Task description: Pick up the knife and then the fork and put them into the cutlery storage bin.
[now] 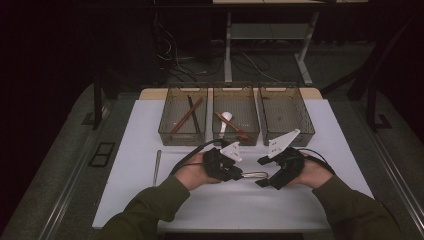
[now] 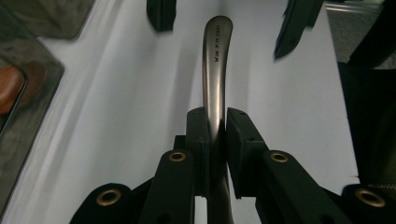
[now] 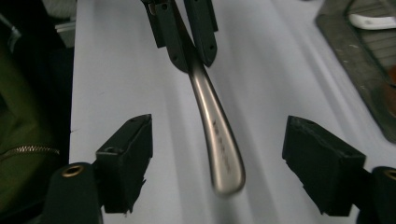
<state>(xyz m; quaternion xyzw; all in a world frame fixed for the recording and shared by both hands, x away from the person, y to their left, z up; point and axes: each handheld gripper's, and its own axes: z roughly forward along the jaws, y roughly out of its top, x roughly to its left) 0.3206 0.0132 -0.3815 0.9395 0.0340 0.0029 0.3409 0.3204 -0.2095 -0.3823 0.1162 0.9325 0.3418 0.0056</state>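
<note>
My left gripper [image 1: 238, 175] [image 2: 215, 128] is shut on a steel cutlery handle [image 1: 254, 175] [image 2: 215, 60]. The handle sticks out level above the white mat [image 1: 150, 200], and its other end is hidden behind the jaws. My right gripper [image 1: 262, 172] [image 3: 219, 142] faces it with its jaws wide apart. The rounded tip of the handle [image 3: 219, 149] lies between them, touching neither pad. In the right gripper view, the left gripper [image 3: 187, 35] pinches the handle at the top.
Three clear bins line the back of the mat. The left bin [image 1: 183, 141] holds brown and dark sticks, the middle bin [image 1: 236, 141] a white spoon and a wooden one, and the right bin [image 1: 287, 90] looks bare. A slim metal utensil [image 1: 157, 167] lies on the mat's left.
</note>
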